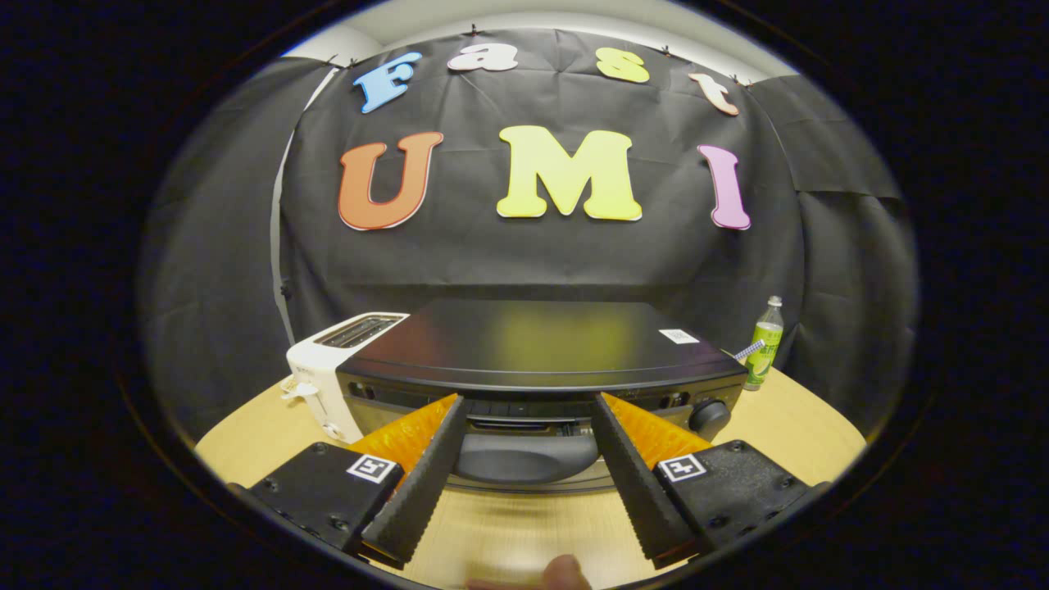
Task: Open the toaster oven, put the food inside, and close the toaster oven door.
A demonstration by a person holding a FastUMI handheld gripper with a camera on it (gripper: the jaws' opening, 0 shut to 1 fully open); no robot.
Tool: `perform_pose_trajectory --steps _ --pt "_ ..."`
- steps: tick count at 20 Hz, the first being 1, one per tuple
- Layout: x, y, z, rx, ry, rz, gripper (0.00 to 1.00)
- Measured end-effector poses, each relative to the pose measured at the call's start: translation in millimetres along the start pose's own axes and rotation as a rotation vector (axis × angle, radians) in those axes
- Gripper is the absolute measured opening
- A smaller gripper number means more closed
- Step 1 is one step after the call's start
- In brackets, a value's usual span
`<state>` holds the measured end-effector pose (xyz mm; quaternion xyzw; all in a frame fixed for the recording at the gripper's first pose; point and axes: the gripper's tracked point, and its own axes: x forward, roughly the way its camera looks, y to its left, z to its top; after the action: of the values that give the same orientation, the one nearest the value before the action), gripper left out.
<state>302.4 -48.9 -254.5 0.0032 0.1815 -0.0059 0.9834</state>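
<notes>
Here the gripper (529, 403) faced the toaster oven (541, 360) squarely, its two fingers spread wide and holding nothing. The oven sat on the wooden table (811, 442), just ahead of the fingertips, its dark top seen from slightly above and its door seemingly closed. The door handle (526, 457) — a broad, rounded bar running crosswise — lay between the two fingers, low on the front face. Its long axis ran side to side, the same way the fingers were spread, so the jaws as they stood would bracket its ends rather than pinch across it; hooking or pressing it from above looked the more likely way to open the door. Whether the fingertips already touched the oven's front could not be told.

A control knob (710, 416) sat on the front, just beyond the right finger. A white toaster (332, 369) stood touching or just beside the oven's left flank, and a green bottle (764, 344) stood behind its right corner. No food could be made out. A fingertip (565, 571) of the person showed beneath the gripper.
</notes>
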Motion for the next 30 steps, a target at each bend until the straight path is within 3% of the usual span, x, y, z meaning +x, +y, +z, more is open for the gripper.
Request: perform_pose_trajectory --steps 11,25,30 --pt "-66.4 0.9 -67.3 -0.033 0.194 0.009 1.00" --pt "-73.2 -2.4 -125.2 0.008 0.401 0.047 0.98" --pt "-81.5 -4.4 -118.5 -0.004 0.381 0.057 0.99"
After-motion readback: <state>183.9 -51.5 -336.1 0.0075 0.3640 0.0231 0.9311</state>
